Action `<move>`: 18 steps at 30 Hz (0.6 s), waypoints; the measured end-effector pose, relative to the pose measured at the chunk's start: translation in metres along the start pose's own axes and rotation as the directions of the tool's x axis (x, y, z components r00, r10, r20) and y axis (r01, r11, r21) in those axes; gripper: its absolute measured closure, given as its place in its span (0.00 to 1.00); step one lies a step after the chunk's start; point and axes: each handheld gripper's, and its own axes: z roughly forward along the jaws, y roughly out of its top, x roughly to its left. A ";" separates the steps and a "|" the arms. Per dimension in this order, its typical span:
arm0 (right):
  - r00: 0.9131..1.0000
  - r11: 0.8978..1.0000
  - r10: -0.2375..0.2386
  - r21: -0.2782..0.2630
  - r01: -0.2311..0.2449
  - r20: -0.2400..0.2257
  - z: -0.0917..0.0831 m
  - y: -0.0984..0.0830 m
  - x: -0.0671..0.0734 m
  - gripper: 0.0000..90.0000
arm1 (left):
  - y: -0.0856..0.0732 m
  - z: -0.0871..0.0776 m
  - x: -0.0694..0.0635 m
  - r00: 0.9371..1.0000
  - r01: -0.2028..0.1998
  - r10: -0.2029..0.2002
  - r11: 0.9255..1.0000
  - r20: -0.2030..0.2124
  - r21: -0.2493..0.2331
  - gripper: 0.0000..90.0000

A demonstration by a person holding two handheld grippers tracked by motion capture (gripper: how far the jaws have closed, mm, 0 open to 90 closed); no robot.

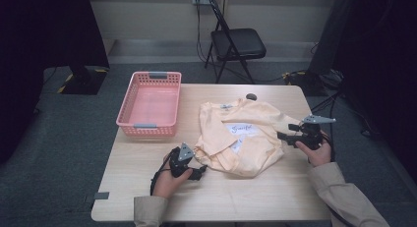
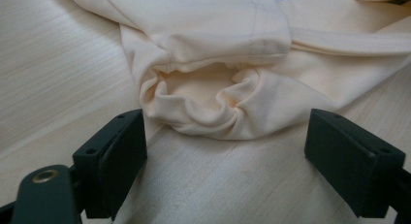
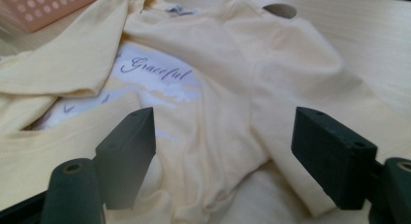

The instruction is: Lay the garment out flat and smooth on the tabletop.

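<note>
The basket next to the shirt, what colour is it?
The basket is pink with grey handles, seen best in the high view.

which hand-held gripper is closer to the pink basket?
The left hand-held gripper, at the yellow T-shirt's near-left corner. The pink basket sits on the table's far-left side; the right hand-held gripper is across the shirt.

A pale yellow T-shirt [image 1: 241,138] is seen lying crumpled and partly folded on the wooden table [image 1: 147,187], just right of a pink basket [image 1: 150,104], with its neck label turned toward the far edge. A white print bearing the cursive word "Graceful" [image 3: 155,69] is shown on its front, partly covered by a sleeve folded inward across it. At the near left edge the fabric is gathered into a bunched, rolled fold [image 2: 203,103], resting on the tabletop.
</note>
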 end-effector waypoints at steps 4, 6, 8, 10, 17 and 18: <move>1.000 1.000 0.005 0.024 -0.004 -0.017 0.002 -0.015 0.007 0.22 | 0.000 0.000 0.000 1.000 0.000 0.000 1.000 0.000 0.000 0.16; 1.000 0.999 0.001 0.035 -0.001 -0.020 0.002 -0.021 0.010 0.21 | 0.000 0.000 0.000 1.000 0.000 0.000 1.000 0.000 0.000 0.16; 1.000 0.999 -0.002 0.042 0.003 -0.021 0.001 -0.027 0.011 0.21 | 0.000 0.000 0.000 1.000 0.000 0.000 1.000 0.000 0.000 0.16; 1.000 0.999 0.000 0.052 0.002 -0.025 -0.001 -0.032 0.013 0.21 | 0.000 0.000 0.000 1.000 0.000 0.000 1.000 0.000 0.000 0.16; 1.000 0.995 -0.020 0.093 0.021 -0.018 -0.005 -0.044 0.017 0.18 | 0.000 0.000 0.000 1.000 0.000 0.000 1.000 0.000 0.000 0.16; 1.000 0.995 -0.020 0.101 0.022 -0.016 -0.006 -0.046 0.018 0.17 | 0.000 0.000 0.000 1.000 0.000 0.000 1.000 0.000 0.000 0.16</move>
